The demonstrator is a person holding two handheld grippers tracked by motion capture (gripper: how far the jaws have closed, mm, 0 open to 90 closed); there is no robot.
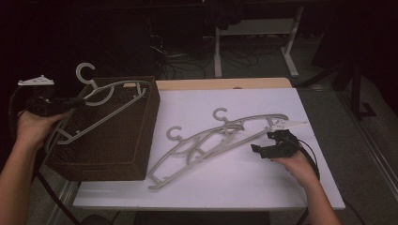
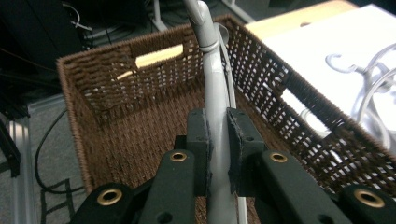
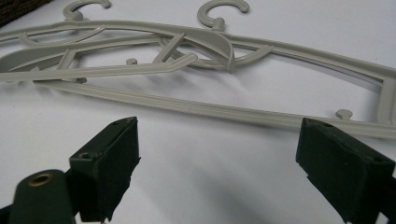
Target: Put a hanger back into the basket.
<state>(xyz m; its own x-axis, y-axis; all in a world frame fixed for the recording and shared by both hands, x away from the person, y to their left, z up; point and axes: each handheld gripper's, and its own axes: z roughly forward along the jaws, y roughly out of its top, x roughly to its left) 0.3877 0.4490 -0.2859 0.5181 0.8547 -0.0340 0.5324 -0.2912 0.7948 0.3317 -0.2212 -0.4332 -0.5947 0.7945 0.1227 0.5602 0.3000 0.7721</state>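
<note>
While my left gripper (image 2: 217, 140) has its jaws clamped on a hanger (image 1: 101, 110) over the basket (image 1: 141, 140), I'd lower it in; right gripper (image 3: 217, 168), jaws apart, waits by two hangers (image 3: 187, 63).

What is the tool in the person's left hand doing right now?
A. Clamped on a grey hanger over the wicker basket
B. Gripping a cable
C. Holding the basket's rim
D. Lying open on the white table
A: the left tool has its jaws pressed on the grey hanger above the wicker basket.
</note>
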